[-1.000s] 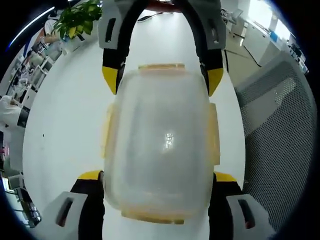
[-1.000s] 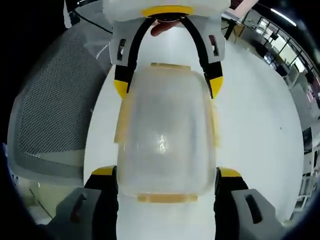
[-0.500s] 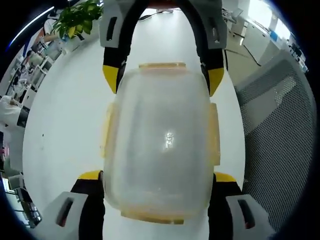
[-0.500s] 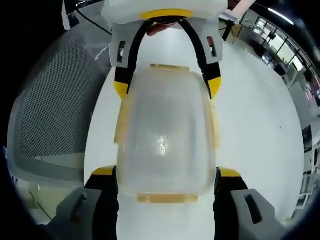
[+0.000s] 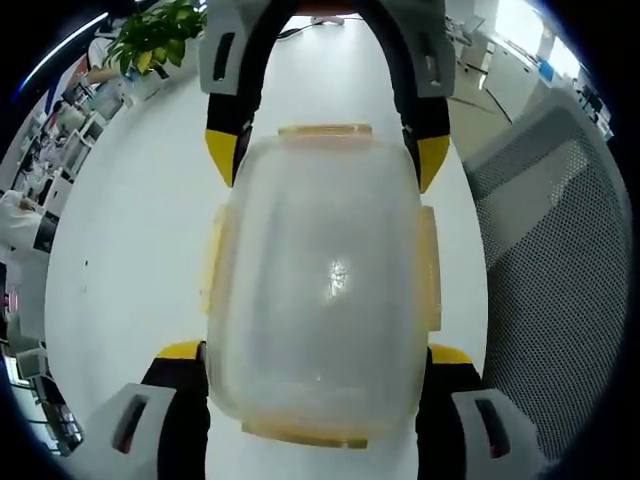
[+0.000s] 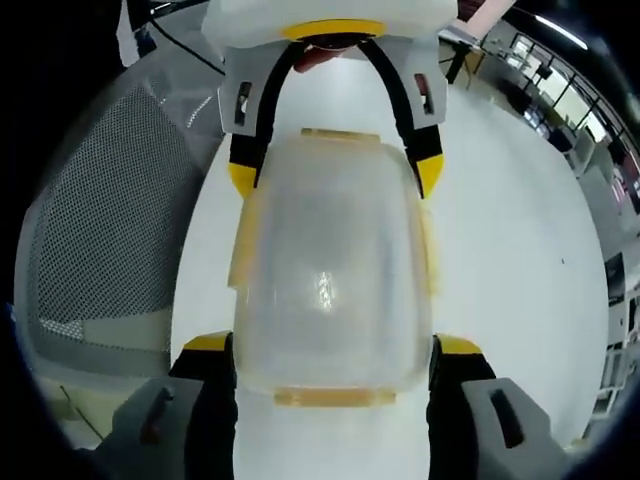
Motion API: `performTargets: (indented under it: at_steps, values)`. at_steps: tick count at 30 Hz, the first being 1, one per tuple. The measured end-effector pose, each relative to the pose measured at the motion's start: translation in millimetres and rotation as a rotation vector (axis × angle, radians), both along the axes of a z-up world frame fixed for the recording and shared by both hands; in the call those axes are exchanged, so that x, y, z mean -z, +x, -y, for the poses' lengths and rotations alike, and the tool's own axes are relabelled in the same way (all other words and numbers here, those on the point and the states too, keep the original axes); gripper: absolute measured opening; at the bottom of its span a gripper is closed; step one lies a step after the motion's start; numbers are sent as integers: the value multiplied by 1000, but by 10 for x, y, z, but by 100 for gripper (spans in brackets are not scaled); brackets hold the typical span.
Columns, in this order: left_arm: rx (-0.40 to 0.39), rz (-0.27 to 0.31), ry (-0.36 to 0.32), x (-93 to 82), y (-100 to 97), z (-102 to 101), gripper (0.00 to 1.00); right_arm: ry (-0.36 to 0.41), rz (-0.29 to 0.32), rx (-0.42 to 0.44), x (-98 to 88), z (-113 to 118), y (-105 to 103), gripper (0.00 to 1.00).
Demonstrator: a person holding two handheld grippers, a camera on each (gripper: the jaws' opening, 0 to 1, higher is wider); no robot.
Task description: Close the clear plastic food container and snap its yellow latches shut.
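White worktop (image 5: 130, 250), bare margins around clear container (image 5: 320, 290). Left hand-held gripper (image 5: 318, 355) and right hand-held gripper (image 6: 333, 350) each clamp opposite container ends; mesh chair (image 6: 110, 220) beside edge.

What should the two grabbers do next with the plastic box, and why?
Probably press the side latches down. The box sits on the white table with its lid already on. The left gripper and right gripper straddle its two ends, jaws alongside it. The yellow side latches seem to flare out a little, so they may not be snapped yet.
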State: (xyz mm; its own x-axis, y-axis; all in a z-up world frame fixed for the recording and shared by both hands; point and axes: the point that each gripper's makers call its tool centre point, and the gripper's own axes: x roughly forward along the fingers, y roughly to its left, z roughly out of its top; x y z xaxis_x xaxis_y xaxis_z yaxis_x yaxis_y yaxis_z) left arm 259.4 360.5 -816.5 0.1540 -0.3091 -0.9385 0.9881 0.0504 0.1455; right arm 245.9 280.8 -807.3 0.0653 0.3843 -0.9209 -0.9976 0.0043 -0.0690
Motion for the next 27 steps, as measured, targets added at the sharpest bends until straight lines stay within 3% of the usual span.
performTargets:
  at_steps: [27]
  values:
    - [-30, -2, 2, 8, 222, -482, 84, -14, -2, -25, 5, -470, 247, 76]
